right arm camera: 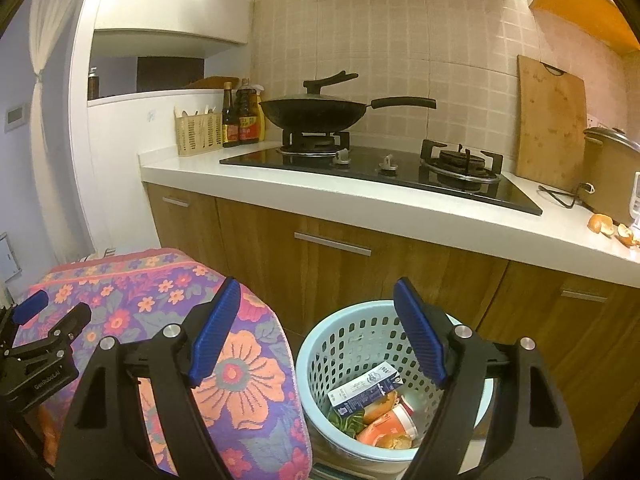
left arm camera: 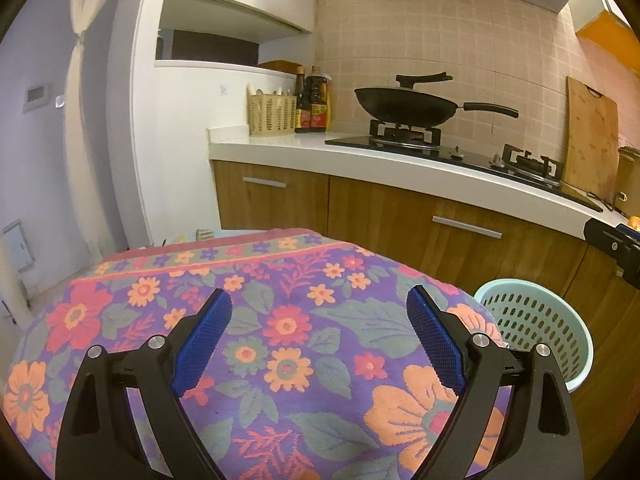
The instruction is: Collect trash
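Observation:
A light blue perforated trash basket point(right arm camera: 348, 340) stands on the floor by the cabinets; it also shows in the left wrist view point(left arm camera: 532, 320). Inside lie a blue-white carton point(right arm camera: 364, 386), an orange paper cup point(right arm camera: 390, 424), peels and green scraps. Orange peels point(right arm camera: 602, 224) lie on the white counter at the far right. My right gripper point(right arm camera: 318, 320) is open and empty above the basket's left rim. My left gripper point(left arm camera: 320, 332) is open and empty above the floral cloth point(left arm camera: 280, 320); it also shows in the right wrist view point(right arm camera: 36, 320).
The floral-cloth-covered surface point(right arm camera: 160, 300) stands left of the basket. The counter point(right arm camera: 360, 196) holds a gas stove with a black wok point(right arm camera: 316, 114), sauce bottles point(right arm camera: 240, 116), a utensil basket point(right arm camera: 198, 134), a cutting board point(right arm camera: 550, 120) and a cooker point(right arm camera: 612, 172). Wooden cabinets point(right arm camera: 400, 272) below.

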Motion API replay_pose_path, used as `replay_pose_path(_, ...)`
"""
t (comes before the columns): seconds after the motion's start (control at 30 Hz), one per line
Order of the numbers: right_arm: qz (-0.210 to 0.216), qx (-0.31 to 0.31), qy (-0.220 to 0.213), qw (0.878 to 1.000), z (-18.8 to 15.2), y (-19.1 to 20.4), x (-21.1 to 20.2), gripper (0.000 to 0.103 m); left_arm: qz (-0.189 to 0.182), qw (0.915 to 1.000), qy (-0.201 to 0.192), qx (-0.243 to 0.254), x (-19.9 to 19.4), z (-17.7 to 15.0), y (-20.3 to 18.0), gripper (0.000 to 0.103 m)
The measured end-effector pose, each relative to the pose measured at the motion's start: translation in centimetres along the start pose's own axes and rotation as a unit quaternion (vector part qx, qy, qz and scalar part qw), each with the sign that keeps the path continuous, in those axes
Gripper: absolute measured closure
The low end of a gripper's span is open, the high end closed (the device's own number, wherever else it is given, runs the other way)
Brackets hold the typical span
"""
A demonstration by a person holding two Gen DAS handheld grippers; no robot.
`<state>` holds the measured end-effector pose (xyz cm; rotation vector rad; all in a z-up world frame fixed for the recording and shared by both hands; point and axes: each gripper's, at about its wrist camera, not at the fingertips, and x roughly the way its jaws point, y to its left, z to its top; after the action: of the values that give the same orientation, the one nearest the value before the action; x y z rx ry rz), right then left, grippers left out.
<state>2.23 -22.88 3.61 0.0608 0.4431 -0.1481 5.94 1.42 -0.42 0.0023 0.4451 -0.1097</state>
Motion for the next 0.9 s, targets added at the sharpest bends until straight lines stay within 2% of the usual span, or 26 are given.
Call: replay_pose_path(0.9, -0.007, 0.003, 0.000, 1.000, 0.11, -0.27, -0.35, 0.028, -0.003, 1.0000, 0.004, 0.004, 0.24, -0.20, -0.23, 0.014)
